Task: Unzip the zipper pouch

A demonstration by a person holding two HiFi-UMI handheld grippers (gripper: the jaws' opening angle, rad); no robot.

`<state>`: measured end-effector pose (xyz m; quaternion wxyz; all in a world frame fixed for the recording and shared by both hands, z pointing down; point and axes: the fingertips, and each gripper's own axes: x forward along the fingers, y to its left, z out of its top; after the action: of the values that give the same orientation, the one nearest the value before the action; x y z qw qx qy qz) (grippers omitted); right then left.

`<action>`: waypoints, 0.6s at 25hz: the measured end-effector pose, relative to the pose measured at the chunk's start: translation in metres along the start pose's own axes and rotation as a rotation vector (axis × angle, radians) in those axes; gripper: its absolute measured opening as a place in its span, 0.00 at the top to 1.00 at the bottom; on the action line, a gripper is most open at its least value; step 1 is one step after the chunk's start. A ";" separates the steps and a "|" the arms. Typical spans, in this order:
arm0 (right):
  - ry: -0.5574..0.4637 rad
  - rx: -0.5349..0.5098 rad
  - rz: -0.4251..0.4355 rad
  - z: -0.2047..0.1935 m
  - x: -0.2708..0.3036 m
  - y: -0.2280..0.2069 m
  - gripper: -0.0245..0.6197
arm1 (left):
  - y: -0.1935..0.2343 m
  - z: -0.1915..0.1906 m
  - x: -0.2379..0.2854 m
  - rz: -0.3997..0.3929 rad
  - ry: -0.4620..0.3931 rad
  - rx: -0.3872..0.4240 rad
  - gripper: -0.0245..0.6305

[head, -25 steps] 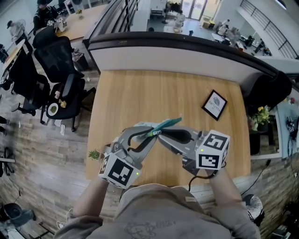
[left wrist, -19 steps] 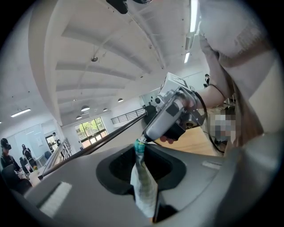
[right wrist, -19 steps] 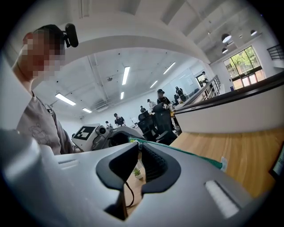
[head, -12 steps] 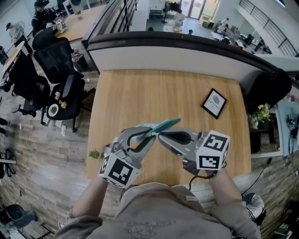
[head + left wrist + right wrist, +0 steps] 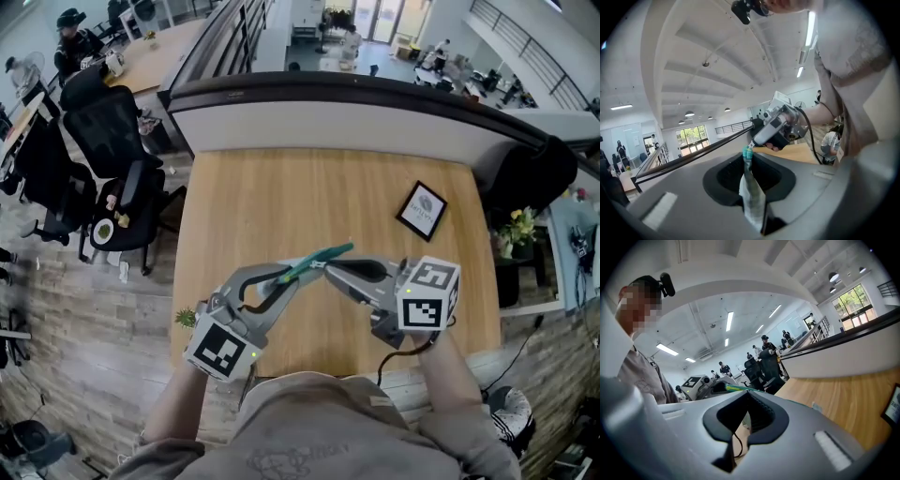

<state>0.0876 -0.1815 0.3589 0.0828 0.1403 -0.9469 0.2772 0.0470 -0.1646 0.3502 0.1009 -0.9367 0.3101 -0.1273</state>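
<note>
At mid-frame in the head view, above the table [image 5: 281, 187], the zipper pouch [image 5: 326, 255] is held aloft. The left gripper [image 5: 284, 276] is closing on its body, and the right gripper [image 5: 323, 266] is pinched tight at its teal end (the pull is too small to see). No opened stretch shows, so the unzipping seems still ahead.

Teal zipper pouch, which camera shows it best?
The left gripper view. There the flat teal zipper pouch stands close up in mid-frame, with its pale side and teal end both visible. The head view shows only a thin teal strip, edge-on. The right gripper view shows just a narrow green edge.
</note>
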 end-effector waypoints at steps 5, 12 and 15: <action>-0.032 0.045 -0.059 0.003 -0.020 -0.024 0.95 | 0.005 0.004 -0.013 -0.006 -0.025 -0.042 0.89; -0.078 0.116 -0.158 -0.009 -0.048 -0.062 0.95 | 0.016 -0.013 -0.031 0.019 0.020 -0.198 0.89; -0.078 0.137 -0.160 -0.015 -0.048 -0.066 0.95 | 0.014 -0.017 -0.030 0.012 0.035 -0.197 0.89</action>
<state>0.1542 -0.2159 0.3929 0.0582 0.2316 -0.9139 0.3282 0.0106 -0.1590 0.3575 0.0037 -0.9378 0.3286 -0.1121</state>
